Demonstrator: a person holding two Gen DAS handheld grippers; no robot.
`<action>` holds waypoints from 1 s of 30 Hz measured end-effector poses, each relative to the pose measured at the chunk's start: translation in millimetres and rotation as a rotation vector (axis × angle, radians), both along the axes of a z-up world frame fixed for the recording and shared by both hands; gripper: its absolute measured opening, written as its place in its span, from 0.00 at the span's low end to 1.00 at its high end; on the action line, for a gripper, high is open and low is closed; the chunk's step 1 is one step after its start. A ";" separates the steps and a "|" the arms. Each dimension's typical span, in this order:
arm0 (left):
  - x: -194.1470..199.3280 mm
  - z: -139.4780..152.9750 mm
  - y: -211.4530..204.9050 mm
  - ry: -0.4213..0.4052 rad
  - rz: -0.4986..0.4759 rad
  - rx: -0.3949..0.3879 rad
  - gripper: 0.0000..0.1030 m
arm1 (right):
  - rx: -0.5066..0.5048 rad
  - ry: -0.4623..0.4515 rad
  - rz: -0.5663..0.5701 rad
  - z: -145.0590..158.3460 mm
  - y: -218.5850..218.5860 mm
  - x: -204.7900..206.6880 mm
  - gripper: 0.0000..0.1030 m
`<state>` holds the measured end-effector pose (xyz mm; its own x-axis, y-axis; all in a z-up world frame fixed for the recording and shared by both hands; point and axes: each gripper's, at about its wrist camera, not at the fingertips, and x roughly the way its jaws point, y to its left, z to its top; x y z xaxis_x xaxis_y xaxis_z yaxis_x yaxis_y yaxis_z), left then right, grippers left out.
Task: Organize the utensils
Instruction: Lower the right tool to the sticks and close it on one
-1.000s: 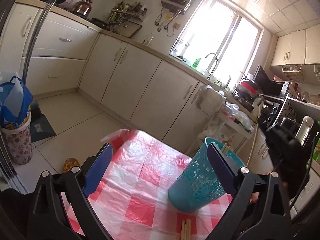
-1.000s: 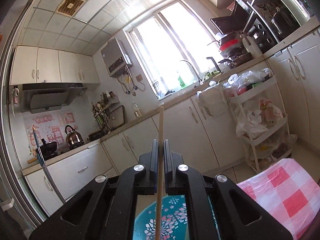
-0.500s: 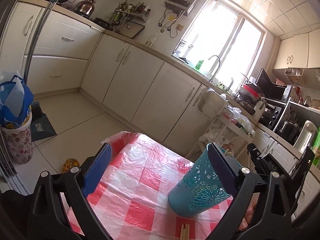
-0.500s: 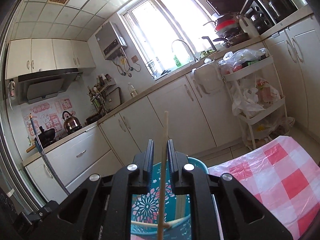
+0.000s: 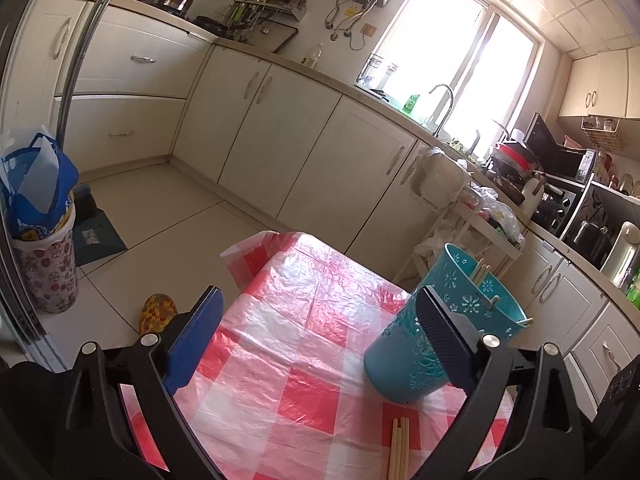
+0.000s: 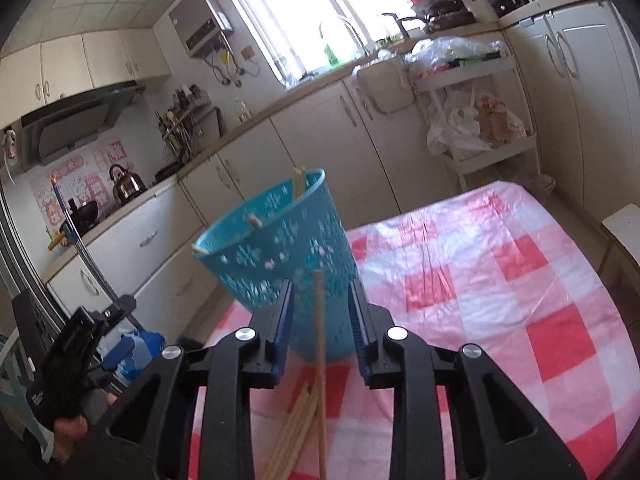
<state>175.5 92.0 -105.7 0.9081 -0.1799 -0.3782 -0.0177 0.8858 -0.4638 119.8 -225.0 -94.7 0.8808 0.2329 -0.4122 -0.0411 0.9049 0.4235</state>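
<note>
A teal cut-out holder (image 5: 404, 360) leans on the red-checked tablecloth (image 5: 296, 320), with several chopsticks (image 5: 480, 272) inside it. My left gripper (image 5: 320, 292) is open wide; its right finger overlaps the holder's near side, and I cannot tell whether they touch. More chopsticks (image 5: 400, 448) lie on the cloth in front of the holder. In the right wrist view my right gripper (image 6: 320, 286) sits low in front of the holder (image 6: 276, 240), its jaws opening. One chopstick (image 6: 319, 320) stands between the jaws with a gap on each side. Below it lies the loose bundle (image 6: 296, 436).
Cream cabinets (image 5: 280, 140) and a sink counter run behind the table. A white trolley (image 6: 480, 120) with bags stands past the table's far corner. A floral bin (image 5: 44, 264) with a blue bag and a slipper (image 5: 158, 312) are on the floor at the left.
My right gripper has dropped from above the holder's mouth to in front of its side. Its jaws have parted off the chopstick they pinched. The left gripper has tipped down slightly.
</note>
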 end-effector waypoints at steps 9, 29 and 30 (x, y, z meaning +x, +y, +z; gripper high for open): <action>4.4 -19.1 3.1 0.053 0.004 0.016 0.90 | -0.093 0.338 0.013 -44.0 -4.0 13.8 0.37; 10.8 -19.2 5.5 0.070 0.013 -0.001 0.90 | -0.188 0.327 0.017 -32.4 0.4 24.0 0.05; 10.6 -16.3 5.4 0.066 0.013 0.000 0.90 | -0.134 0.260 -0.001 -19.3 -6.2 16.5 0.05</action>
<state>186.1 97.4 -122.0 0.8833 -0.1682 -0.4376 -0.0599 0.8853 -0.4612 136.3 -231.2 -114.0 0.7421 0.1603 -0.6508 0.0544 0.9534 0.2968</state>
